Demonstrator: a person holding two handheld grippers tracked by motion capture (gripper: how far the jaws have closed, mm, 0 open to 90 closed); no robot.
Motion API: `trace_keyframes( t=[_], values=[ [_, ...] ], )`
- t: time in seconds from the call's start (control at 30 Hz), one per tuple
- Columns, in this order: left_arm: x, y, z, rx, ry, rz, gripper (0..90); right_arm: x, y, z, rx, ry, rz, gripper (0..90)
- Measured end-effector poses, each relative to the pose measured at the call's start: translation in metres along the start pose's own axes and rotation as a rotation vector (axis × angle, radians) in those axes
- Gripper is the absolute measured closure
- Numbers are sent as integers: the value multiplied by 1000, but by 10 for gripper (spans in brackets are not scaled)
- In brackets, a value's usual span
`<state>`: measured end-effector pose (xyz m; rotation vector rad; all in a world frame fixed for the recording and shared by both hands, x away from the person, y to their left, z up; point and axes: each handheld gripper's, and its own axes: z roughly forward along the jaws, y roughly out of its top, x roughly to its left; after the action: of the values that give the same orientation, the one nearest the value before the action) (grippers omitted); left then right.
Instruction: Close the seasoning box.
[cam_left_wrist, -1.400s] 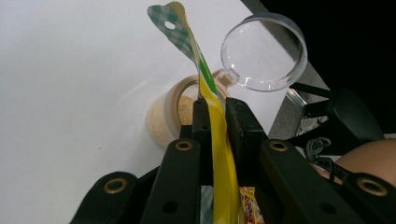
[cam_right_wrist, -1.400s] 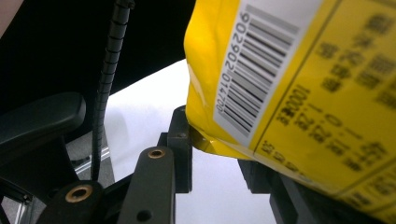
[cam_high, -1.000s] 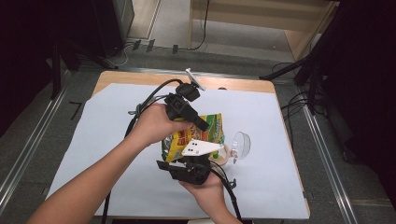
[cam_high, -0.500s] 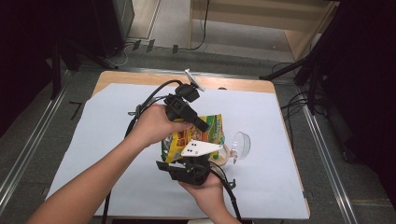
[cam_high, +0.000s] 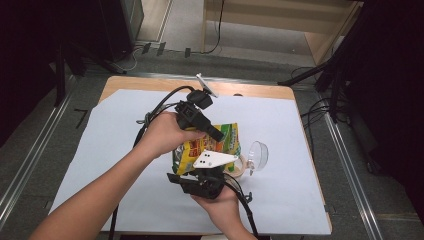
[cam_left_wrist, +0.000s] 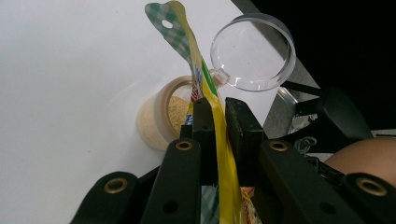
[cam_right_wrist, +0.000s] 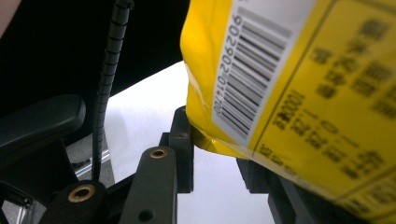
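Near the centre of the high view, a person held a yellow and green plastic food pouch (cam_high: 210, 145) over a white-covered bench (cam_high: 300, 130), tilted toward a small round clear plastic jar (cam_left_wrist: 161, 114) holding a beige granular powder, with its clear hinged lid (cam_left_wrist: 252, 51) standing open. In the left gripper view the jar sat at the middle of the frame, just behind the pouch's green-checked top edge. The step in hand appeared to be pouring the pouch's contents into the jar; doing it well would likely call for keeping the pouch's mouth directly above the jar's opening and tipping slowly so nothing spills onto the bench. The left gripper (cam_left_wrist: 215, 109) was closed tight on the pouch's thin sealed edge, pads pressing both sides. The right gripper (cam_right_wrist: 219, 154) was partly closed around the pouch's bottom corner near the barcode, gripping it from below.
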<state>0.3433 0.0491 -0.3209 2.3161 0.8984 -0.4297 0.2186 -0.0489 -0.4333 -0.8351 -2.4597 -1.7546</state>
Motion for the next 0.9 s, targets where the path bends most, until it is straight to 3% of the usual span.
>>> trace_keyframes(
  t=[0.13, 0.4, 0.9],
  values=[
    [4, 1, 0, -8, -7, -15, 833, -1, 0, 0, -1, -9, 2, 708],
    [-2, -2, 0, -11, 2, 9, 833, 1, -2, 2, -10, -14, 7, 716],
    [-4, -9, -6, -36, 24, 21, 835, 1, -3, 6, 5, -22, -36, 713]
  ],
)
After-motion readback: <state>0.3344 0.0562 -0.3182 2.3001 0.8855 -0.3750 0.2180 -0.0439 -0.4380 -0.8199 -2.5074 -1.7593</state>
